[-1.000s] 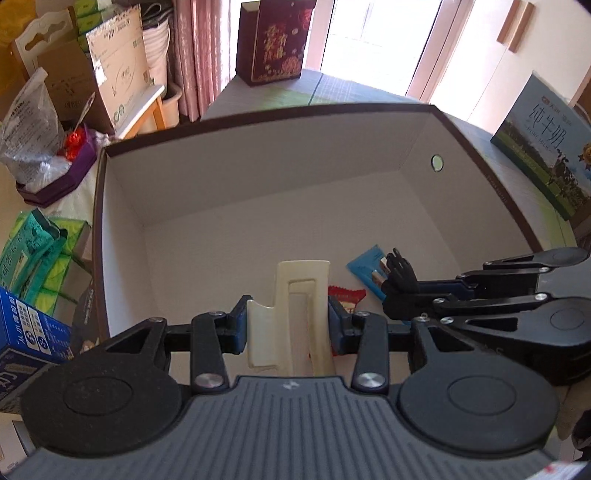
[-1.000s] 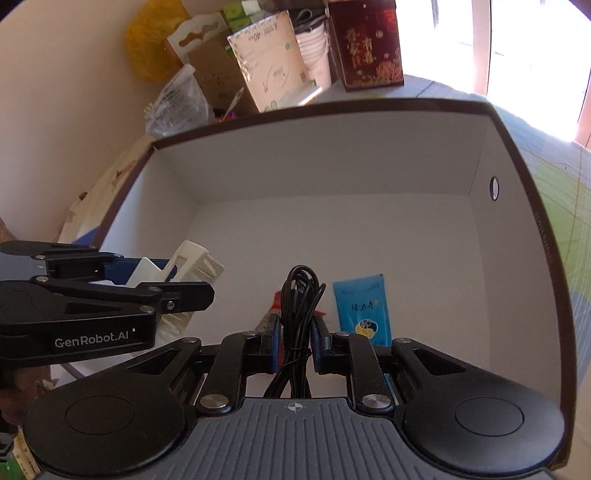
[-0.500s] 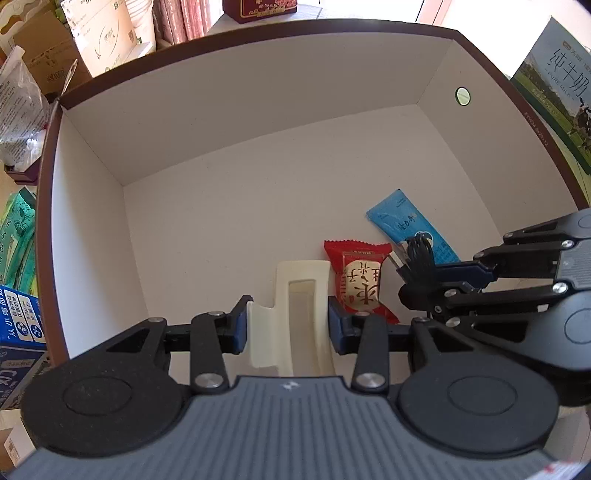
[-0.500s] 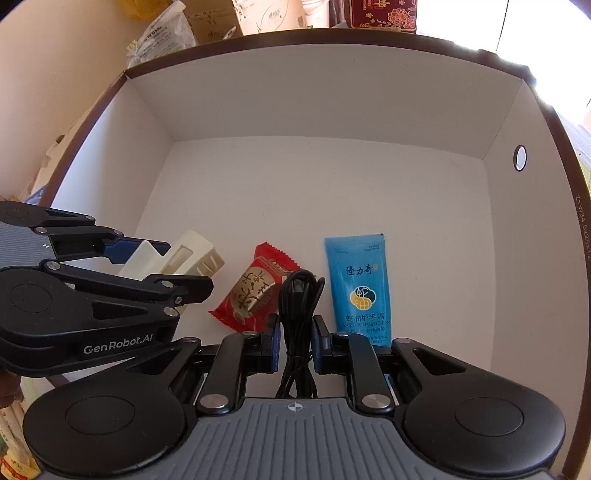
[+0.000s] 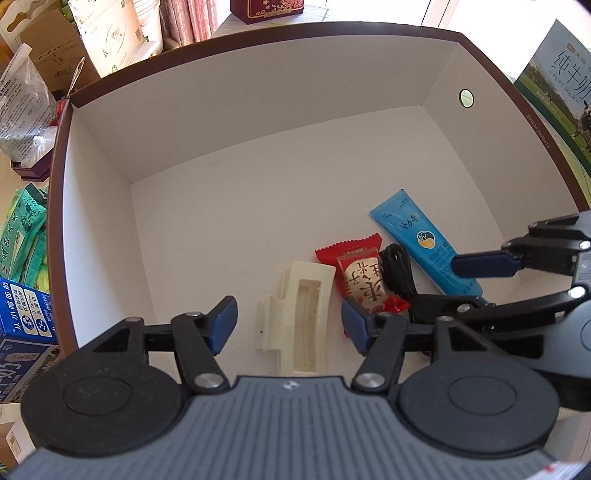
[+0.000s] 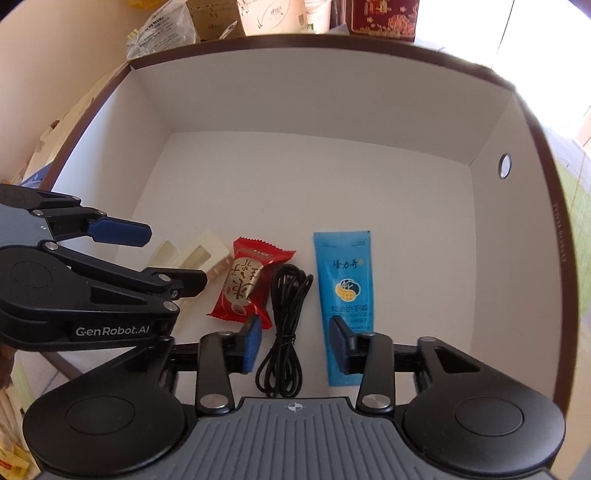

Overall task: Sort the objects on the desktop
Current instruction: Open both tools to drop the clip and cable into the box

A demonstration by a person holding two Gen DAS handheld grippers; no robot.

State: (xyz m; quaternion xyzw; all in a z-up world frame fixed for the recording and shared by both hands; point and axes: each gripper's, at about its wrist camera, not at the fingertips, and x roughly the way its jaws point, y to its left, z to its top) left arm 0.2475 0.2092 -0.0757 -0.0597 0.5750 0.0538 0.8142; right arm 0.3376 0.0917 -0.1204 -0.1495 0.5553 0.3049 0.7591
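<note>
pink curtain [image 5: 184, 18], bright window [image 5: 369, 11]

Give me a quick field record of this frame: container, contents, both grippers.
container: open box, white inside, brown rim
contents: cream hair clip, red candy packet, black cable bundle, blue hand cream sachet
layout: all four lie on the box floor in a row, clip leftmost, sachet rightmost
left gripper: jaws opening, clip between the pads but not pressed
right gripper: jaws opening, cable between the pads, not pressed
held: nothing
</note>
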